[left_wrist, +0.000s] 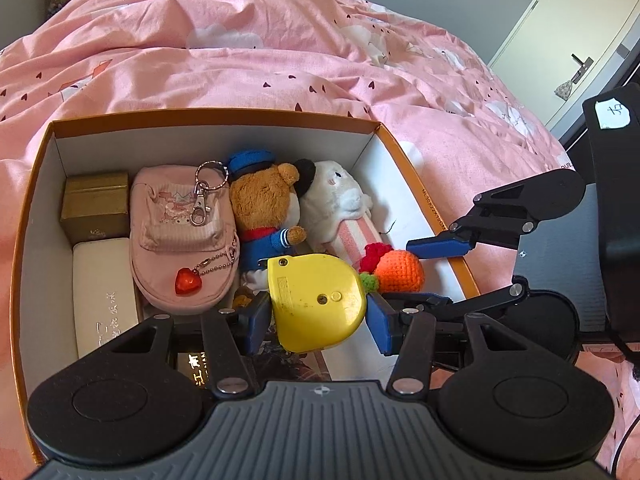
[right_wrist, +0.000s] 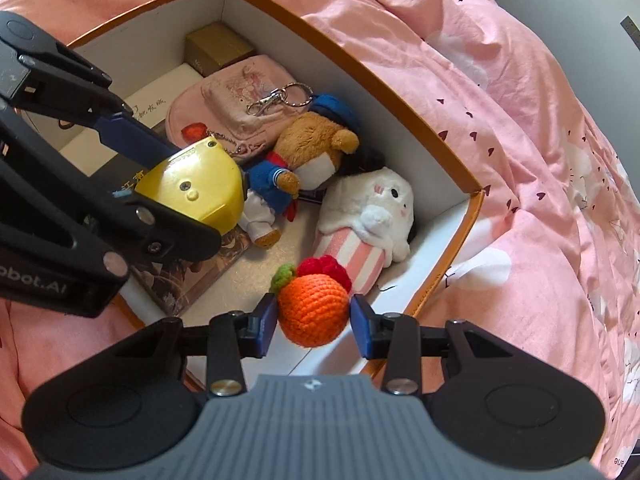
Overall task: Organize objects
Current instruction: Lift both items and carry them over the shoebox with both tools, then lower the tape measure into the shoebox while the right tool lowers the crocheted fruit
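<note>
I have both tools loaded over the orange-rimmed box (left_wrist: 36,208), which sits on the pink quilt (left_wrist: 248,52). My left gripper (left_wrist: 318,314) is clamped on the yellow plastic case (left_wrist: 316,300), its blue pads pressing the two flat sides so the rounded body cannot roll out. My right gripper (right_wrist: 313,320) is clamped on the crocheted orange fruit (right_wrist: 312,310), squeezing the soft ball across its middle with the green and red tuft pointing away from me, into the box.

Inside the box the far half is already packed in a row: gold box (left_wrist: 96,206) in the far left corner, white case (left_wrist: 106,300) just in front of it, then the pink pouch (left_wrist: 184,236), the bear in blue (left_wrist: 266,216) and the white plush (left_wrist: 340,204) against the right wall. I judge that tight row leaves the near floor free, where a printed book (right_wrist: 188,276) lies flat.

Both pieces hang above that near part, the case over the book, the fruit beside the plush's striped end. I reckon each goes down there, fruit first, since the tools are crowded close together
</note>
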The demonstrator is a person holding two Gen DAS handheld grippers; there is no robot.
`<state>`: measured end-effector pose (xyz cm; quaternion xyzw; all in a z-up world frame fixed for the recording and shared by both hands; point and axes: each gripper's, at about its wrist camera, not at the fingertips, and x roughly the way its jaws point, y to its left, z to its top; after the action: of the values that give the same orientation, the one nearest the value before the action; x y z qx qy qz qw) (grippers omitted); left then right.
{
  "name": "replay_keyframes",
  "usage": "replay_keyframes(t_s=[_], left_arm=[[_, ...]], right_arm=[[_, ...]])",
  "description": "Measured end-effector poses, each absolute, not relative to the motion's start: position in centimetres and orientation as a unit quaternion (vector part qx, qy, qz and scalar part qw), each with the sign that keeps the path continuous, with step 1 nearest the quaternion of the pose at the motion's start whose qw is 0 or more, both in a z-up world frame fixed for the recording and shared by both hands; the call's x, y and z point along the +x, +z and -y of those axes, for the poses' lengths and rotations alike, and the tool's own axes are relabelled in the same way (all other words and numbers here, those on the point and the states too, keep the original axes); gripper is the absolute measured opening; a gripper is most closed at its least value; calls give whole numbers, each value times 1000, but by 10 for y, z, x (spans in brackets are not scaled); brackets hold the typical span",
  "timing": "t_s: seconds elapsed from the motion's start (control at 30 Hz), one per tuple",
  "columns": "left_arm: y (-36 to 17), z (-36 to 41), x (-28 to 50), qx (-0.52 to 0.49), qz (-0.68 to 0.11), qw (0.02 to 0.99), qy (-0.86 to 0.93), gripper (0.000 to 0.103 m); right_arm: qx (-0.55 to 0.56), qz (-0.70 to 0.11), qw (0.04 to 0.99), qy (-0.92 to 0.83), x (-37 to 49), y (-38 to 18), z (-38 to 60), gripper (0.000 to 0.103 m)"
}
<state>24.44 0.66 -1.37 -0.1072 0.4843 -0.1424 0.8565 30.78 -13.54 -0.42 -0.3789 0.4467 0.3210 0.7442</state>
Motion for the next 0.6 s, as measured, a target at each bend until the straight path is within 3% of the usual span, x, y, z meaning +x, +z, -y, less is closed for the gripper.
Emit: replay_keyframes(t_s=[0.6], left_arm=[[-36,-7,269,-138,-543,809,-177,58]], right_arm=[[-398,-494,701,325,328,-22,130,44]])
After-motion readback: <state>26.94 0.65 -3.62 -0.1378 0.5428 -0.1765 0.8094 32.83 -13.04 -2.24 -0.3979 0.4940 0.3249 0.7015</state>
